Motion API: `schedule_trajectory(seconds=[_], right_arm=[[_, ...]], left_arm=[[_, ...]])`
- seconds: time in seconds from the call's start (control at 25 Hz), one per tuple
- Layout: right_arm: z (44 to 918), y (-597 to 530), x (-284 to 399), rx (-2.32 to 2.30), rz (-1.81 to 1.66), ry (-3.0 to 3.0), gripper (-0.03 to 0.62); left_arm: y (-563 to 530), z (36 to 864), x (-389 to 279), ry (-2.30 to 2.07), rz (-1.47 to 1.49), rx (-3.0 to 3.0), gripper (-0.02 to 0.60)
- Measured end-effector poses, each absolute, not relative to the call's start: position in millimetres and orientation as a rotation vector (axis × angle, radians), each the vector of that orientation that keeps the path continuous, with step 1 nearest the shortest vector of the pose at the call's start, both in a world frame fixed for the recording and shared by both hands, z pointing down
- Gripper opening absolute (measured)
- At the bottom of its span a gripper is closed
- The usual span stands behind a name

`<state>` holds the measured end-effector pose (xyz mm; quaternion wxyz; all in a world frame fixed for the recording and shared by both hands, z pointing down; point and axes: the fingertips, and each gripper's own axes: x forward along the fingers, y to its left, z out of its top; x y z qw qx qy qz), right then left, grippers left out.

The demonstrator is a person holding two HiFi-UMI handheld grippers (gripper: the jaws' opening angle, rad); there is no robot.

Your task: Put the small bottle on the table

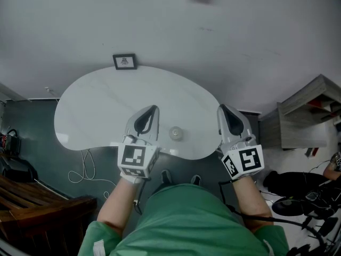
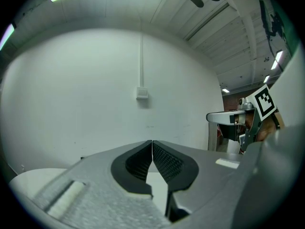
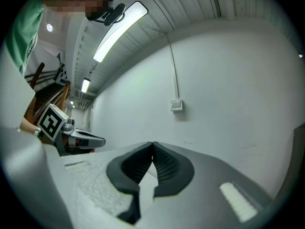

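Observation:
The small clear bottle (image 1: 176, 133) stands upright on the white kidney-shaped table (image 1: 101, 105), near its front edge. My left gripper (image 1: 153, 109) hangs just left of the bottle, apart from it, jaws shut with nothing between them. My right gripper (image 1: 221, 109) is over the table's right end, to the right of the bottle, also shut and empty. In the left gripper view the gripper (image 2: 152, 142) has its pads meeting, pointing at a bare white wall. The right gripper view shows that gripper (image 3: 152, 144) with its pads meeting likewise. Neither gripper view shows the bottle.
A small framed picture (image 1: 124, 61) stands at the table's far edge against the wall. A grey shelf unit (image 1: 303, 116) is to the right, dark wooden furniture (image 1: 32, 196) at lower left, and a white cable (image 1: 88, 169) lies on the floor.

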<state>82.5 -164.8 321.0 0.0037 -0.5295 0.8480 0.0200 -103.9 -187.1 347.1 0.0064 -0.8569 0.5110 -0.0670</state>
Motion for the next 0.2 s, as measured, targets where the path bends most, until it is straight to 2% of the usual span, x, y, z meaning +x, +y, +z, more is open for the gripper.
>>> schedule_trajectory(seconds=[0.2], right_arm=[[322.7,-162.1,84.0,-1.666,0.058,2.656,0.003]], left_arm=[[-184.4,352.6,-103.0,1.591,-0.232,-2.668,0.012]])
